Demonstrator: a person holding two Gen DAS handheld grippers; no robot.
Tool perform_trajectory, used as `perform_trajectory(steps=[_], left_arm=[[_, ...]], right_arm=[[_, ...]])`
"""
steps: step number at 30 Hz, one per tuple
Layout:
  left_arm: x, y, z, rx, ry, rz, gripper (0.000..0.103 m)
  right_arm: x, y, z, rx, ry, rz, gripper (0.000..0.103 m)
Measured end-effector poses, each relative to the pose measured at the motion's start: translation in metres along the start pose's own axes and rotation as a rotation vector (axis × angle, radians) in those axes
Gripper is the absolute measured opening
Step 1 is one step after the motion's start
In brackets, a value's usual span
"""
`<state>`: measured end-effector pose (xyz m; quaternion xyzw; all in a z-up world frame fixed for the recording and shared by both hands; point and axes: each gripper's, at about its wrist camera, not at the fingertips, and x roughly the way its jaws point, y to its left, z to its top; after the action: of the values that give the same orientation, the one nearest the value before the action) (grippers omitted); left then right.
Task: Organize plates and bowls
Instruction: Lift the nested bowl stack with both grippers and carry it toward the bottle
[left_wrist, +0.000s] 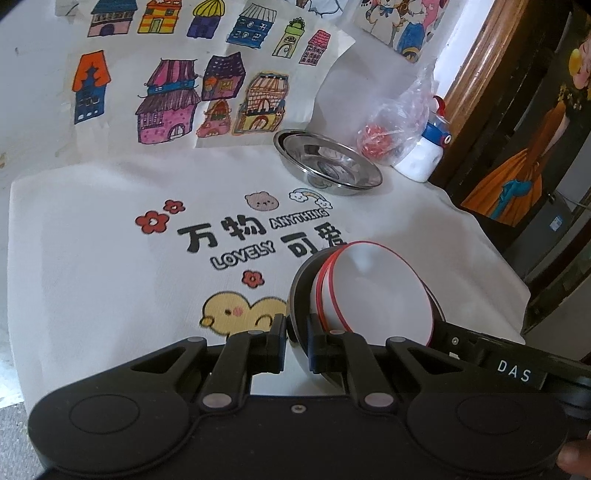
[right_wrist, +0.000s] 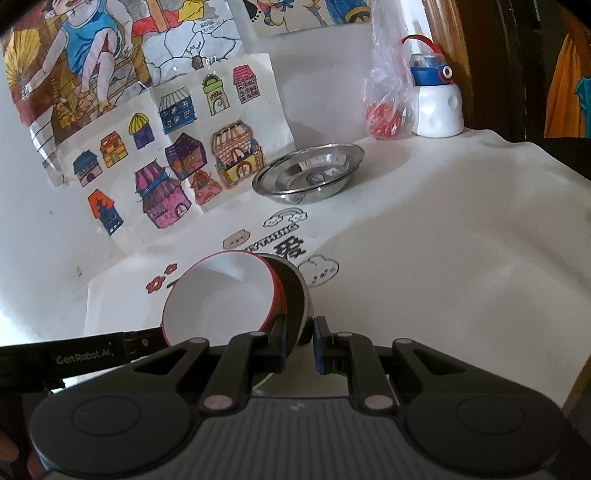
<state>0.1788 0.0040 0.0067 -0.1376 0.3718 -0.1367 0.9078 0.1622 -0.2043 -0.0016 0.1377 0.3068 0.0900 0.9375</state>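
Observation:
A nested stack of bowls hangs over the printed cloth: a dark steel outer bowl (left_wrist: 301, 291) (right_wrist: 295, 291) with red-rimmed white bowls (left_wrist: 376, 295) (right_wrist: 221, 299) inside it. My left gripper (left_wrist: 298, 338) is shut on the steel bowl's near rim in the left wrist view. On the opposite rim my right gripper (right_wrist: 300, 341) is shut too. Each view shows the other tool's black finger (left_wrist: 456, 340) (right_wrist: 142, 341) reaching the stack from the side. Two stacked steel plates (left_wrist: 328, 162) (right_wrist: 310, 173) rest at the back of the table.
Behind the plates stand a clear plastic bag (left_wrist: 395, 125) (right_wrist: 384, 99) with something red in it and a white bottle (left_wrist: 421, 158) (right_wrist: 437, 107) with a blue lid. Drawings of houses (left_wrist: 177, 99) lean on the back wall. A wooden frame (left_wrist: 469, 74) borders the right.

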Motion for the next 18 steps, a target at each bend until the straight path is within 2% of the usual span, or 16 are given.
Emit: perform_trajectory(steps=[18], left_arm=[[0.043,-0.014,0.044,0.027,-0.036,0.01,0.009]], right_arm=[[0.04,-0.021,0.047,-0.009,-0.037,-0.002,0.016]])
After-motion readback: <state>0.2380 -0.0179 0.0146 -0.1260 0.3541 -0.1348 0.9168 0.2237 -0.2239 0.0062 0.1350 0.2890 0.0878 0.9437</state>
